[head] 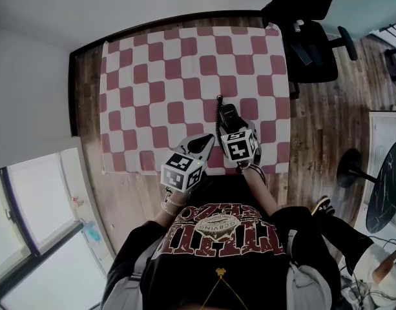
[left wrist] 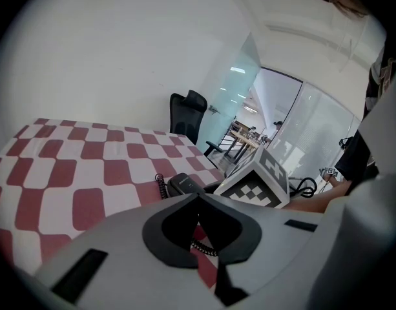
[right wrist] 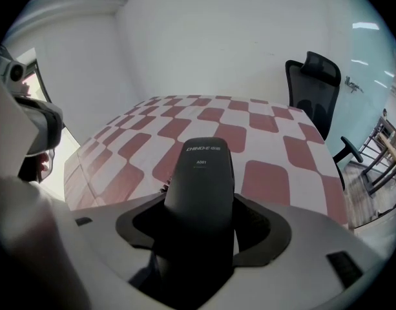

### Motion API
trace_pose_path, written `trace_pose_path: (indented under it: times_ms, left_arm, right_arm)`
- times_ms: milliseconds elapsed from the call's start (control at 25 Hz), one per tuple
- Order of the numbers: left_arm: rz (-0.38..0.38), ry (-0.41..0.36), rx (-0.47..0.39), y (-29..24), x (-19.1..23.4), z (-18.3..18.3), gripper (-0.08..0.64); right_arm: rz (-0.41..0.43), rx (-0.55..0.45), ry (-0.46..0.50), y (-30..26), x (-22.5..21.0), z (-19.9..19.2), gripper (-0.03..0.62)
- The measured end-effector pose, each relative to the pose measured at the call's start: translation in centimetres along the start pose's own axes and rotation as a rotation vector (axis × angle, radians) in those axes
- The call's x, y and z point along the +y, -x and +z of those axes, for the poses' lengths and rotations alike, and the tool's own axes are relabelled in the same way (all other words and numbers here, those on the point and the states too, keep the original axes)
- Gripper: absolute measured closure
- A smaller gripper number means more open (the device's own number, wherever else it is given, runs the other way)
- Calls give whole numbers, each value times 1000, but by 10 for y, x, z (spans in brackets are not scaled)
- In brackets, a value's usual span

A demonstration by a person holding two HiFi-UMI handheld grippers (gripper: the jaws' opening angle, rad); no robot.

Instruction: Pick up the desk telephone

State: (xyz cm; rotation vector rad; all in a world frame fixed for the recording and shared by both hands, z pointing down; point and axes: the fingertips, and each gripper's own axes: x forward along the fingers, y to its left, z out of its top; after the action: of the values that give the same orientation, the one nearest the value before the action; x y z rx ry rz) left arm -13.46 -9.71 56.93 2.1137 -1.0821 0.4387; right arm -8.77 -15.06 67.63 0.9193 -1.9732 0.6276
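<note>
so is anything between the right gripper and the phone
Nothing visible. The telephone handset already lies between the open jaws of the right gripper, with a gap on each side. The left gripper sits off to the side, not in the way.

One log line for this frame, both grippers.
left gripper: shut, empty | right gripper: open, jaws astride telephone handset, pads not pressing | handset lying on checked tablecloth
</note>
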Motion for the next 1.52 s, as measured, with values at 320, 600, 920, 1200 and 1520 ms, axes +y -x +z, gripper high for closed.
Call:
trace_pose_path:
  times_ms: [320, 600, 920, 1200, 1520]
  left_arm:
    - [-6, 10, 5, -1, 4, -2, 558]
    - [-23, 10, 6, -5, 3, -3, 558]
    - [-42, -6, 8, -10, -2, 0, 558]
    - [-48, -11, 1, -12, -3, 2, 558]
    - [-55, -13, 4, -16, -4, 3, 558]
  right_arm:
    - [-3, -2, 8, -6, -1, -5, 301]
    - [-14, -38, -11, -5, -2, -5, 301]
    - [-11, -41, -10, -5, -3, -5, 301]
    - [-4, -48, -13, -5, -2, -5, 302]
    - [-7, -49, -15, -5, -3, -5, 302]
